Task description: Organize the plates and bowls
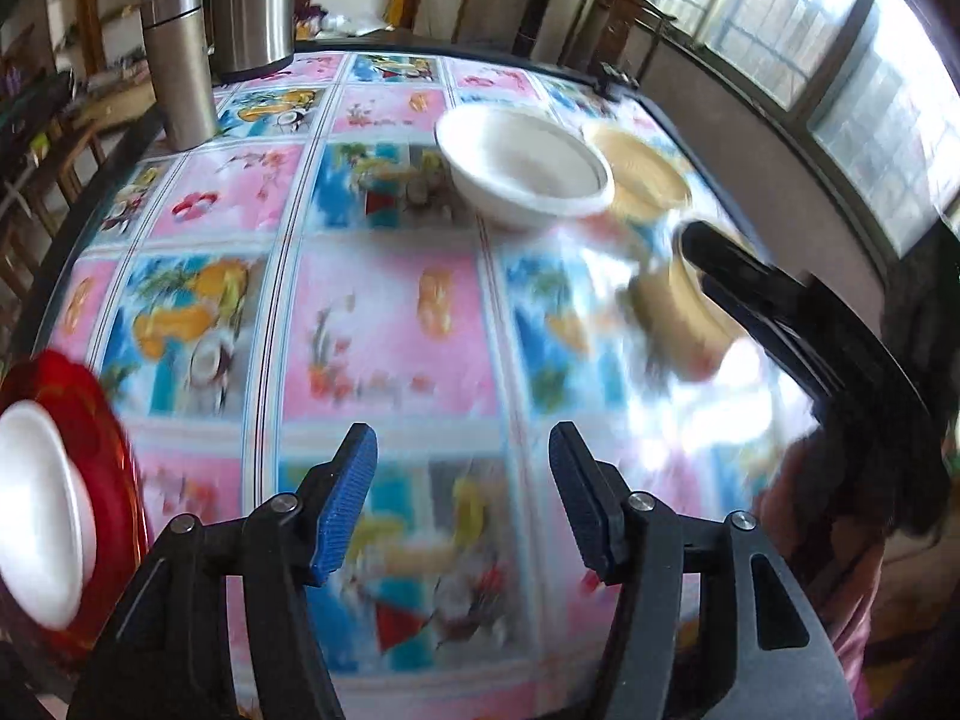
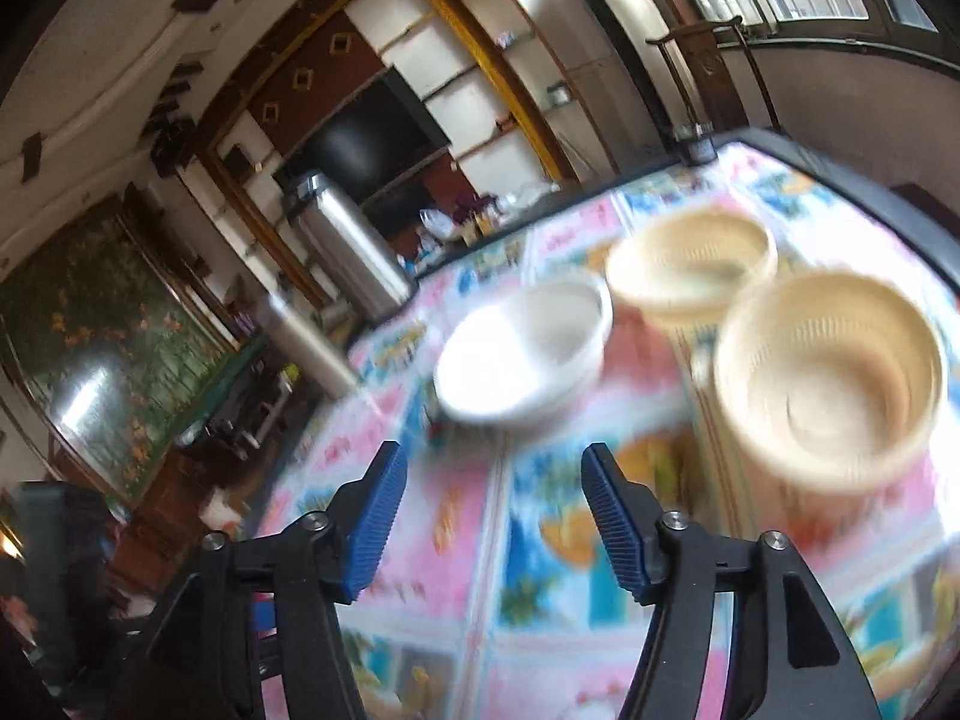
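Bright patchwork tablecloth covers the whole table, pink and blue fruit squares everywhere. Left gripper hangs over it with its fingers apart, holding nothing. Same for the right gripper, wide apart and empty. White bowl sits mid-table, two woven baskets just beside it. Off at the left edge, a white dish sits on a red plate. Two steel flasks stand at the far corner.

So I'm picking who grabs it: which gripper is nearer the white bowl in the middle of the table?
Right. The right gripper sits just short of the white bowl, open. The left gripper is farther back across the tablecloth, also open.
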Demonstrator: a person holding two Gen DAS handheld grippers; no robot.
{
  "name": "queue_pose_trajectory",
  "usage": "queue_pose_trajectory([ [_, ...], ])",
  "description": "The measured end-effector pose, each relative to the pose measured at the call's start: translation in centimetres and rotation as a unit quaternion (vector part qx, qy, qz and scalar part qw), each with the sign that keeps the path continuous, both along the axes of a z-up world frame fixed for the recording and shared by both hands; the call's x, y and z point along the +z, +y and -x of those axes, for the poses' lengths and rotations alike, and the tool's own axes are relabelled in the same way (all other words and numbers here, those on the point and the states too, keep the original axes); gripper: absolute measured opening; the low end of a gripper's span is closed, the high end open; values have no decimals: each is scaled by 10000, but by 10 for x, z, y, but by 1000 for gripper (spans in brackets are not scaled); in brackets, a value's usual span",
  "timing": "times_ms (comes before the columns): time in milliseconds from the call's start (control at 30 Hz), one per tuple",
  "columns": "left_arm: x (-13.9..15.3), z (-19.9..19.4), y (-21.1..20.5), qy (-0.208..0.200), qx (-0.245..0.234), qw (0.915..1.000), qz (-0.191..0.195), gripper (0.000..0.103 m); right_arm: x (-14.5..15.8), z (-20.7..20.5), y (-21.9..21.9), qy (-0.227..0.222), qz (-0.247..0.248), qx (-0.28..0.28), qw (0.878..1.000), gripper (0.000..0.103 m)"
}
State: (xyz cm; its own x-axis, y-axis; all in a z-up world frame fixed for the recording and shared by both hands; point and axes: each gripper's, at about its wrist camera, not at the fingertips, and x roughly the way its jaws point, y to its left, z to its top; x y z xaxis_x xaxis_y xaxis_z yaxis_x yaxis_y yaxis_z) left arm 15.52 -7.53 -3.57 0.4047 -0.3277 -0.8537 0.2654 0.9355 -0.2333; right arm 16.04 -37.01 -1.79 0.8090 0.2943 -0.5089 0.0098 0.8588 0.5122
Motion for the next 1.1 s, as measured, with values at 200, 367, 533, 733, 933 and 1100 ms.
queue_pose_trajectory([
  [200,53,-66,-4,-142,533,9981,285,59,53,-38,-28,-300,-908,-103,9954,78],
  [367,65,-114,-14,-336,1019,9934,400,74,44,-68,-41,-27,-1582,-190,9872,79],
  [533,14,-144,-25,118,1209,9906,629,73,-7,-93,-52,574,-1871,-335,9801,79],
  [733,-16,-153,-29,85,1511,9841,933,73,-27,-102,-50,734,-1581,-469,9836,79],
  [933,-30,-167,-19,234,1377,9824,1244,73,-45,-119,-43,973,-1365,-610,9840,77],
  [1100,-50,-181,-13,627,1170,9761,1719,73,-53,-123,-34,1036,-1065,-728,9862,73],
])
